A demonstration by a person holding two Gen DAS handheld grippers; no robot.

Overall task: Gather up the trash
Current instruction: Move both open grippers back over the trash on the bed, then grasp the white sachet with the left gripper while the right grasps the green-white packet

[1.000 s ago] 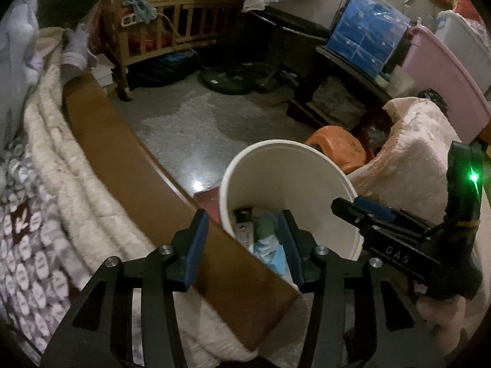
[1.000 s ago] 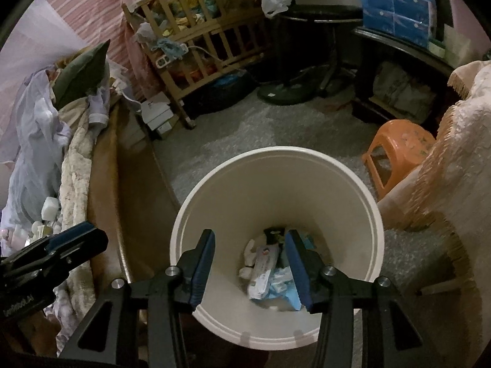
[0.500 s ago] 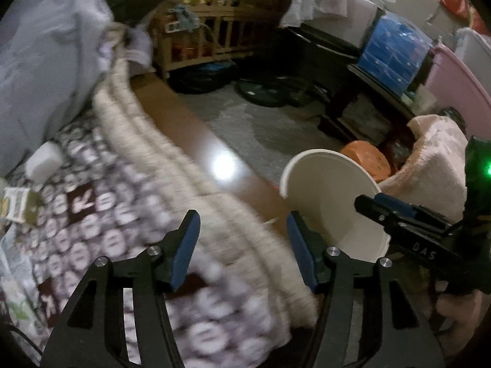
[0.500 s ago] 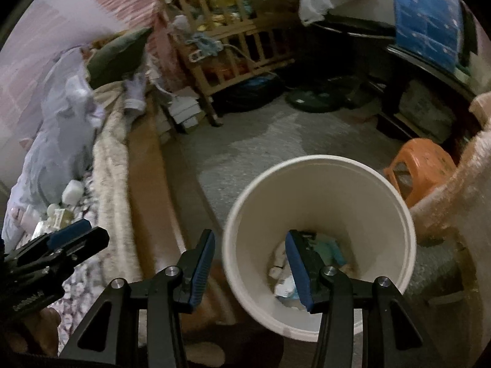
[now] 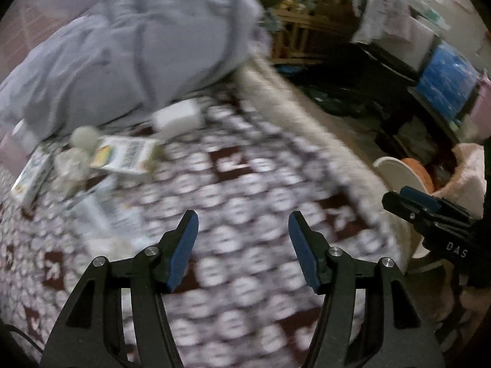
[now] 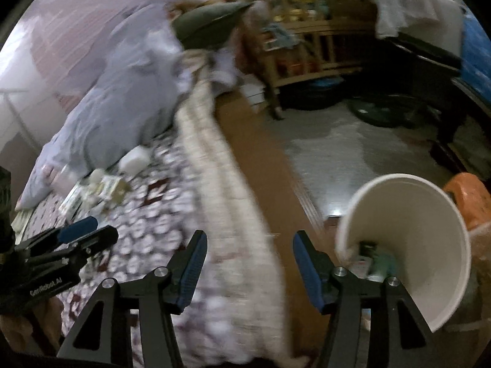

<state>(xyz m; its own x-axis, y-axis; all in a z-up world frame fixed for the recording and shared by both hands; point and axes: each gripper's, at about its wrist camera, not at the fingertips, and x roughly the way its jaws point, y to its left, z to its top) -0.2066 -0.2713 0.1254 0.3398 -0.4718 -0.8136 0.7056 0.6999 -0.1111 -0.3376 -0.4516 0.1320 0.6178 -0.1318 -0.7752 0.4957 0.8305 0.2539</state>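
Trash (image 5: 122, 156) lies scattered on the patterned bedspread (image 5: 245, 184), ahead-left of the left gripper (image 5: 242, 245), whose just-widened jaws stand spread, empty.

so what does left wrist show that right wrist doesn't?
Left wrist only: the scattered cartons up close on the patterned blanket, and the blue package in full.

Right wrist only: the trash inside the white bucket, plus the bare floor.

Both: the grey bedding, the bucket rim, and the left gripper and right gripper open, nothing between the fingers.
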